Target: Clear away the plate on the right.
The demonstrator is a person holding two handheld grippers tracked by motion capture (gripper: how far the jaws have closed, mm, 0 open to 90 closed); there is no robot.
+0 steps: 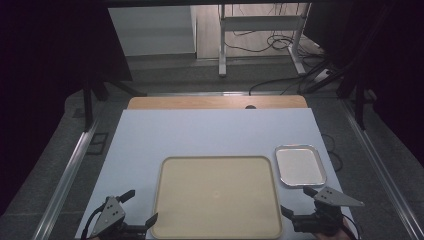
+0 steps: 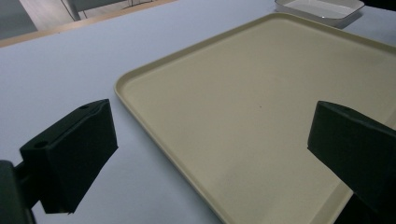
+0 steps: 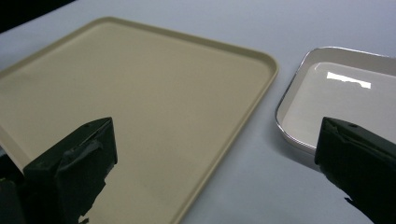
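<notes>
The beige tray (image 1: 217, 196) lies flat on the pale blue table (image 1: 200, 132), lower centre of the high view, nothing on it. A small metal tray (image 1: 300, 165) sits just beside its upper right corner, apart from it. The left gripper (image 1: 141, 209) is at the bottom left, jaws spread wide and holding nothing, straddling the tray's near left edge. The right gripper (image 1: 296, 201) is at the bottom right, jaws likewise wide and holding nothing, between the two trays.

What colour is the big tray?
The big tray is plain beige, a pale tan; the high view shows it best.
</notes>
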